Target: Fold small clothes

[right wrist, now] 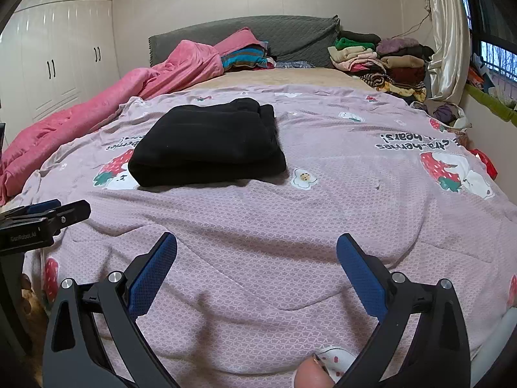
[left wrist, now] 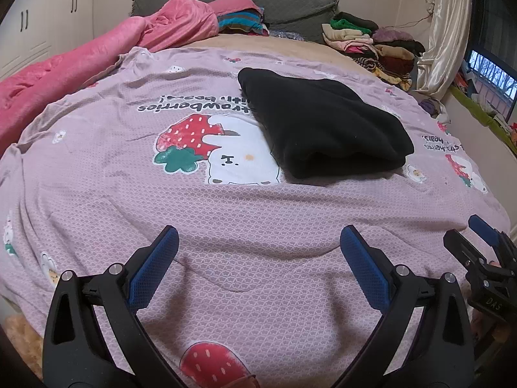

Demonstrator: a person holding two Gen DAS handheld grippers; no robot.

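A black garment (left wrist: 323, 126) (right wrist: 210, 142) lies folded into a thick rectangle on the mauve strawberry-print bedspread (left wrist: 226, 200) (right wrist: 323, 200). My left gripper (left wrist: 258, 239) hovers open over the near part of the bedspread, well short of the garment, with nothing between its blue pads. My right gripper (right wrist: 257, 245) is also open and empty, near the bed's front edge, with the garment ahead and to its left. Each gripper shows in the other's view: the right one at the lower right edge (left wrist: 484, 252), the left one at the left edge (right wrist: 48, 216).
A pink quilt (left wrist: 80, 64) (right wrist: 113, 100) is bunched along the left side. Stacks of folded clothes (left wrist: 371, 42) (right wrist: 381, 58) sit at the far right by the grey headboard (right wrist: 258, 32). White wardrobes (right wrist: 58, 58) stand left; a curtain (right wrist: 449, 32) and window right.
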